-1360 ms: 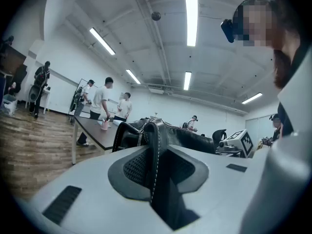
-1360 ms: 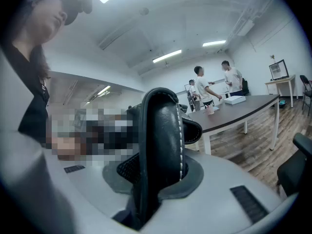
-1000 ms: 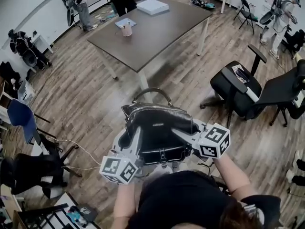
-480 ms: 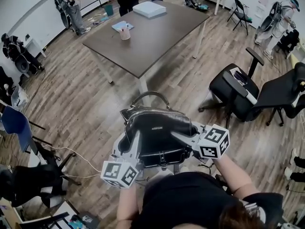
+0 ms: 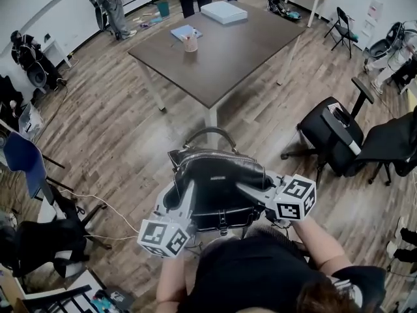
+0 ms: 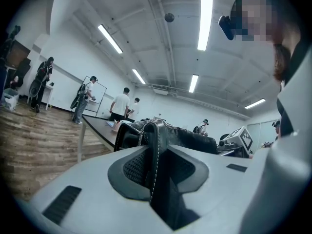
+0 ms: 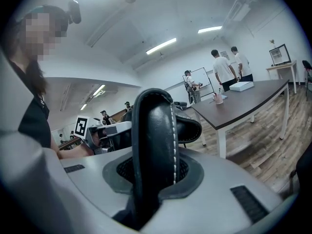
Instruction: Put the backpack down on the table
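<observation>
Backpack up in both claws, table out ahead of me.

On the head view I've got the black backpack hanging over the wooden floor, close in front of my body. The left gripper is on its left side and the right gripper on its right. The brown table sits well apart beyond it, with a cup and a white box on top. That view hides the pads from me. The left gripper view gives them: jaws drawn narrow, pinched on a stitched black leather fold of the bag. The right gripper view shows the same on its side, jaws clamped round a thick stitched strap. It also shows the table edge-on, standing off to the right on its white legs.
</observation>
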Demonstrator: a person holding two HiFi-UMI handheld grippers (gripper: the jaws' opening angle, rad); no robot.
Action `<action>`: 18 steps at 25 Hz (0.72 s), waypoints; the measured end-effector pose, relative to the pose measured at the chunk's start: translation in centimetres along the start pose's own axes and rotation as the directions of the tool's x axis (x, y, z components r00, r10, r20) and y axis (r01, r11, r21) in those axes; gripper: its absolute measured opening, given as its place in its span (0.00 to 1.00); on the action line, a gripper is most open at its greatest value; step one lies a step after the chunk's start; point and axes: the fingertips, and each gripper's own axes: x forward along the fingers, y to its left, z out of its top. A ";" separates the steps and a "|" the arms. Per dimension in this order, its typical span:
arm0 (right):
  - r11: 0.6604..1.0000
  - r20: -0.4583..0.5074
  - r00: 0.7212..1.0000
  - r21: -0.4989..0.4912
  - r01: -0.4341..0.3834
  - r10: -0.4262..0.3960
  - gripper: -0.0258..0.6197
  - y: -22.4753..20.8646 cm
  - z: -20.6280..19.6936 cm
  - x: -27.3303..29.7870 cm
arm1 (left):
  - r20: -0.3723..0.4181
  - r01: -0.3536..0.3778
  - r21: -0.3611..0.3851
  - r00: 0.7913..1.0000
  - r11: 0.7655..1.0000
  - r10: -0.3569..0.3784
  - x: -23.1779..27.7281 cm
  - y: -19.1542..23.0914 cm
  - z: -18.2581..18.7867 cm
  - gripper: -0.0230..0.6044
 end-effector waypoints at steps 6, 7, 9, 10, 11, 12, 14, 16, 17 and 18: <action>1.000 -0.006 1.000 -0.023 -0.010 0.010 0.20 -0.2 1.0 1.7 | 0.009 -0.010 -0.005 1.000 1.000 0.010 0.0 1.6 0.8 0.21; 0.999 -0.006 1.000 -0.031 -0.013 0.012 0.20 -0.4 1.3 1.9 | 0.013 -0.009 -0.008 1.000 1.000 0.009 0.2 1.8 0.9 0.21; 0.999 -0.006 1.000 -0.046 -0.016 0.016 0.20 -0.8 1.9 2.3 | 0.019 -0.010 -0.014 1.000 1.000 0.010 0.6 2.2 1.2 0.21; 0.999 -0.007 1.000 -0.051 -0.019 0.019 0.20 -1.1 2.2 2.6 | 0.022 -0.013 -0.015 1.000 1.000 0.013 0.8 2.4 1.4 0.21; 0.998 -0.008 1.000 -0.053 -0.024 0.024 0.20 -1.4 2.4 2.8 | 0.025 -0.018 -0.015 1.000 1.000 0.018 1.1 2.6 1.6 0.21; 0.998 -0.010 1.000 -0.057 -0.030 0.029 0.20 -1.8 2.7 3.0 | 0.028 -0.024 -0.016 0.999 1.000 0.024 1.4 2.7 1.8 0.21; 0.997 -0.011 0.999 -0.069 -0.043 0.042 0.20 -3.0 3.5 3.6 | 0.034 -0.036 -0.020 0.999 0.999 0.037 2.3 3.2 2.2 0.21; 0.995 -0.012 0.998 -0.078 -0.060 0.059 0.20 -4.2 4.2 4.4 | 0.037 -0.046 -0.021 0.998 0.999 0.047 3.4 3.9 2.6 0.21; 0.994 -0.012 0.998 -0.080 -0.069 0.068 0.20 -4.8 4.6 4.8 | 0.038 -0.054 -0.020 0.998 0.998 0.054 3.9 4.4 2.8 0.21; 0.994 -0.011 0.997 -0.079 -0.079 0.078 0.20 -5.4 5.1 5.4 | 0.038 -0.063 -0.017 0.997 0.998 0.064 4.6 4.9 3.1 0.21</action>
